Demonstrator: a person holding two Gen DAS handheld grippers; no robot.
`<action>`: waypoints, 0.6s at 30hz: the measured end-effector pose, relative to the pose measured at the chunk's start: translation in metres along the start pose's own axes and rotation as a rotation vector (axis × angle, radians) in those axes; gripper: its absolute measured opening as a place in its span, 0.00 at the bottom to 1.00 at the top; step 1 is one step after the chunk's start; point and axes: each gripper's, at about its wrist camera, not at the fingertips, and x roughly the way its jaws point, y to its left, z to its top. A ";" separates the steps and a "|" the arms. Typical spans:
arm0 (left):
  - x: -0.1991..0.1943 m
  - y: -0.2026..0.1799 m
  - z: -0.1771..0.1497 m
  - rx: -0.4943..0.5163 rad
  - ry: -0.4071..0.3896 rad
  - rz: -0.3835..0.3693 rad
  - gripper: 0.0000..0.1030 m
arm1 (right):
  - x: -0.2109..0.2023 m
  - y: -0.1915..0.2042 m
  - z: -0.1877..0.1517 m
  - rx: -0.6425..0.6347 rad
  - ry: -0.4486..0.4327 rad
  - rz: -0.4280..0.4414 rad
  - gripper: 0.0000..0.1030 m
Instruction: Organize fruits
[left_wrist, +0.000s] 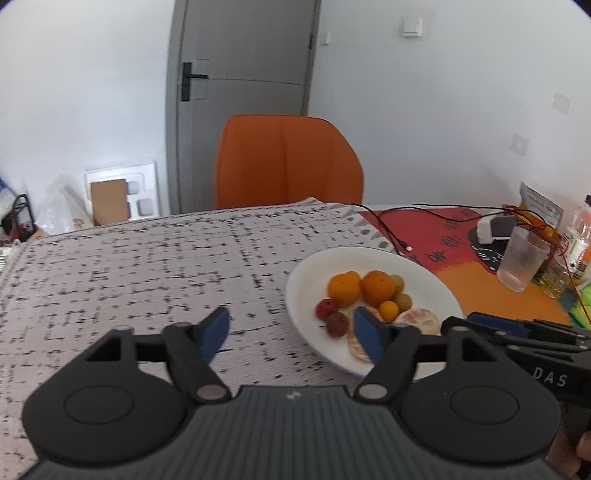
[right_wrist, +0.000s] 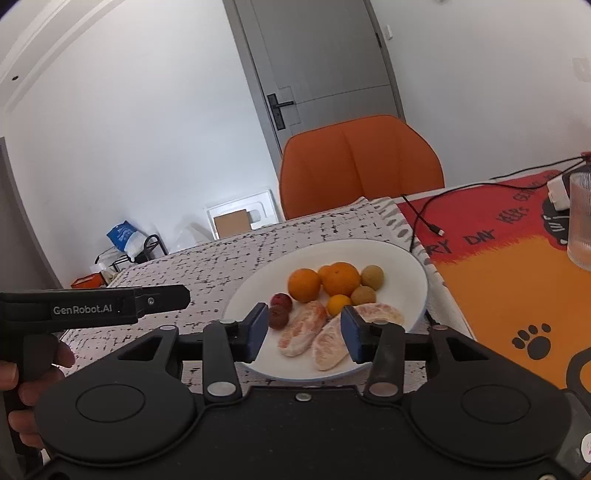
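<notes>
Fruit fills the round white ceramic plate (right_wrist: 413, 273), which sits on the black-speckled white tablecloth (left_wrist: 129, 266). On the plate lie two round oranges (right_wrist: 303, 285), a small yellow-orange kumquat (right_wrist: 338, 305), two tan-brown longans (right_wrist: 372, 277), two dark red lychees (right_wrist: 281, 301) and three peeled pink pomelo segments (right_wrist: 303, 328). The left gripper (left_wrist: 291, 334) hangs wide apart and empty at the plate's near-left rim. The right gripper (right_wrist: 304, 328) spreads wide, empty, over the plate's near edge. A ribbed clear glass tumbler (left_wrist: 521, 263) stands right of the plate on the red-and-orange mat (right_wrist: 498, 273).
</notes>
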 end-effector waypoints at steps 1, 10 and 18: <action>-0.004 0.002 0.000 0.001 -0.008 0.010 0.78 | -0.001 0.003 0.001 -0.004 -0.001 0.004 0.50; -0.038 0.024 -0.005 -0.013 -0.037 0.053 0.93 | -0.014 0.030 0.002 -0.039 -0.021 0.035 0.75; -0.063 0.040 -0.009 -0.026 -0.045 0.085 0.97 | -0.026 0.048 0.006 -0.056 -0.037 0.044 0.96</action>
